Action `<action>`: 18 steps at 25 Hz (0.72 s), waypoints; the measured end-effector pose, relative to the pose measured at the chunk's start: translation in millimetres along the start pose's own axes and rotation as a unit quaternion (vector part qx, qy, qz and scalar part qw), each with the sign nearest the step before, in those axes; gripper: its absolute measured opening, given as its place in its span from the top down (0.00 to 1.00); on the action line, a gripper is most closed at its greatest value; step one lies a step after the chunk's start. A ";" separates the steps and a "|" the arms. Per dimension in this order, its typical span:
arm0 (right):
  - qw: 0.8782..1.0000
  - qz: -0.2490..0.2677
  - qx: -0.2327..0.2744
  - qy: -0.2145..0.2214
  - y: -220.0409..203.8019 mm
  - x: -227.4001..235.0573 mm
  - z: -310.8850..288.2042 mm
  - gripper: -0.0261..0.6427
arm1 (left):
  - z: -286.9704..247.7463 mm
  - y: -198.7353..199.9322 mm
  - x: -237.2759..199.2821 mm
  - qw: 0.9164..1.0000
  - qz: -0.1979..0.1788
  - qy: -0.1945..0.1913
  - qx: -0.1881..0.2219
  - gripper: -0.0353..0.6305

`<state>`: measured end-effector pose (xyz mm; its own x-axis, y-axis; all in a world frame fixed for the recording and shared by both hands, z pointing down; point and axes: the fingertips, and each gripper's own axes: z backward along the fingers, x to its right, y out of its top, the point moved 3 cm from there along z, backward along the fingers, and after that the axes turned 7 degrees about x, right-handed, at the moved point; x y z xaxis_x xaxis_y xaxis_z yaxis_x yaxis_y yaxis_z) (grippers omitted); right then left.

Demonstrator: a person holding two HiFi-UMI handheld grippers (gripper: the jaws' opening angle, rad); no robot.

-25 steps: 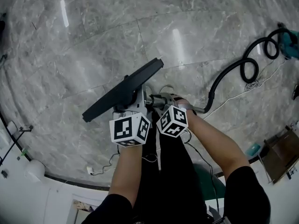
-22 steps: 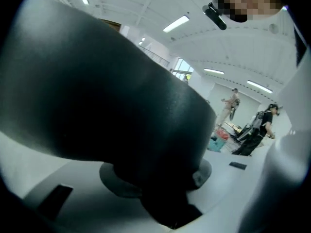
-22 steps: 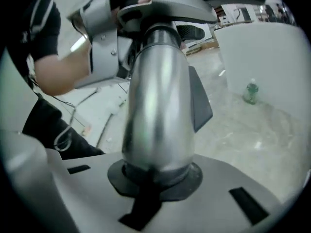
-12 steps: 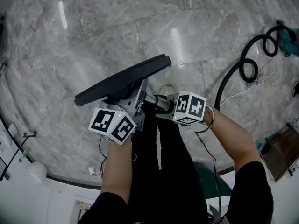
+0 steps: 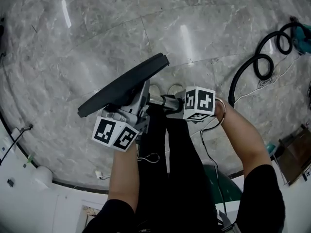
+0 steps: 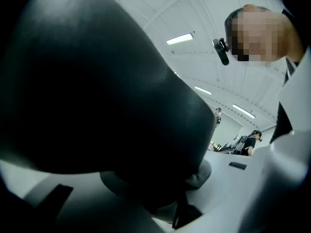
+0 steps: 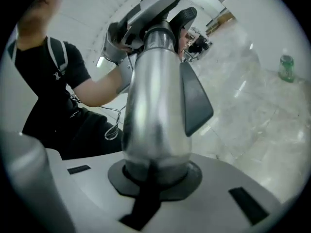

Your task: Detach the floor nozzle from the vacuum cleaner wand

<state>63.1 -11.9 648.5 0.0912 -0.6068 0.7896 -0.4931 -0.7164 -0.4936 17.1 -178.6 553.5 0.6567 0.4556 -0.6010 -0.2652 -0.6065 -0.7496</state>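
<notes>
Left tool (image 5: 132, 114) clamps floor nozzle (image 5: 121, 84); right tool (image 5: 171, 105) clamps adjoining wand (image 5: 158, 101).

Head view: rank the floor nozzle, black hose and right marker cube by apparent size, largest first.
1. floor nozzle, but it is held nearer the camera, so its lead over the hose is unsure.
2. hose, long but thin, lying on the floor.
3. right cube, clearly smallest.

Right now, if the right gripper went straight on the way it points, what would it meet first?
The right gripper is shut on the silver wand, which runs straight ahead; going on, it would likely meet the floor nozzle's neck first.
</notes>
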 end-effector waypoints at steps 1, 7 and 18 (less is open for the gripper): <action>1.000 -0.001 -0.001 -0.017 1.6 1.8 1.5 0.88 | -0.4 0.5 -3.9 1.000 0.005 0.015 -0.003 0.71; 0.905 0.132 -0.030 -0.403 13.2 63.0 16.2 0.88 | 0.4 4.8 -38.0 0.987 0.038 0.153 -0.031 0.71; 0.971 0.082 -0.075 -0.214 -102.1 28.7 39.3 0.88 | 46.0 128.7 -84.0 0.990 -0.014 0.064 0.122 0.71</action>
<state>150.0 30.3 707.2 0.3360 -0.8187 0.4658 -0.6488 -0.5596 -0.5157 -104.6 -264.9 494.8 0.7467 0.3738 -0.5503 -0.3976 -0.4124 -0.8197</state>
